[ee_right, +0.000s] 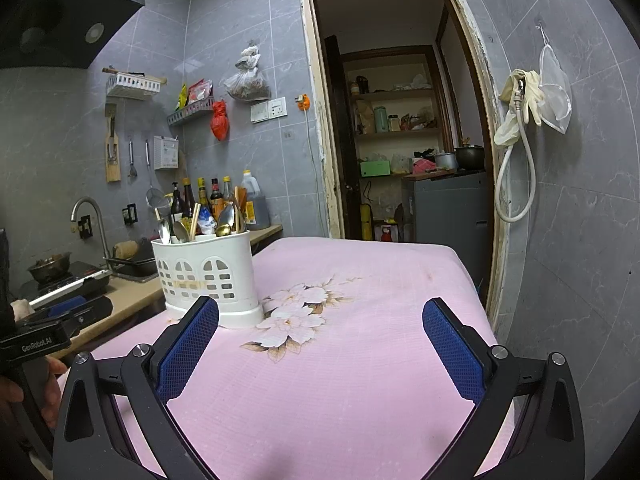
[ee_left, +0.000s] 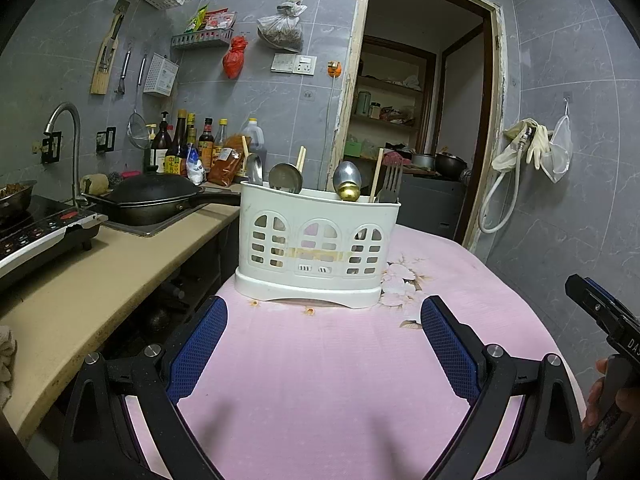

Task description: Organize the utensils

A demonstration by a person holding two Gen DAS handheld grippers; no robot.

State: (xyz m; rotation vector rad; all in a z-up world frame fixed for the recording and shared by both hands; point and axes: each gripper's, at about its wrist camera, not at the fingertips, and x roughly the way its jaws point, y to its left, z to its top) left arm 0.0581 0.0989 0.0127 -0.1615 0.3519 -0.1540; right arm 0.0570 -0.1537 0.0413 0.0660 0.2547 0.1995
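Utensil holder: a white plastic holder [ee_left: 316, 244] with arched cut-outs is seen standing upright on the pink cloth [ee_left: 320, 380] of the tabletop, at the far left part of it, just beside the printed flowers [ee_right: 296, 314].
Contents: spoons [ee_left: 347, 178], a round ladle [ee_left: 285, 178], a fork [ee_left: 392, 178] and wooden chopsticks [ee_left: 376, 174] are seen standing in the holder, handles down; a gold-coloured spoon bowl [ee_left: 349, 192] is seen at the rim.
Left gripper: the left gripper [ee_left: 324, 344] is held open, with nothing between its blue pads, near and in line with the holder.
Right gripper: the right gripper [ee_right: 320, 344] is held open and empty as well, with the holder off to its far left.
Handling, metal pieces: they are judged stiff, smooth and slippery, light to moderate in weight; a hold on the neck just below the bowl or tines is judged best, since only the tops stand clear of the rim.
Handling, chopsticks: they are judged light, thin and rigid, likely to pivot if pinched at the very tip.
Handling, holder: it is judged light and easily tipped or slid on the soft cloth when a piece is drawn out at an angle.
Writing: "GenRobot.AI" is read on the other gripper's body [ee_right: 38, 346] in the right wrist view; only the letters "DA" are made out on the device [ee_left: 624, 340] at the right edge of the left wrist view.
Bottle labels: labels on the bottles [ee_left: 188, 148] at the far wall are too small to be read.
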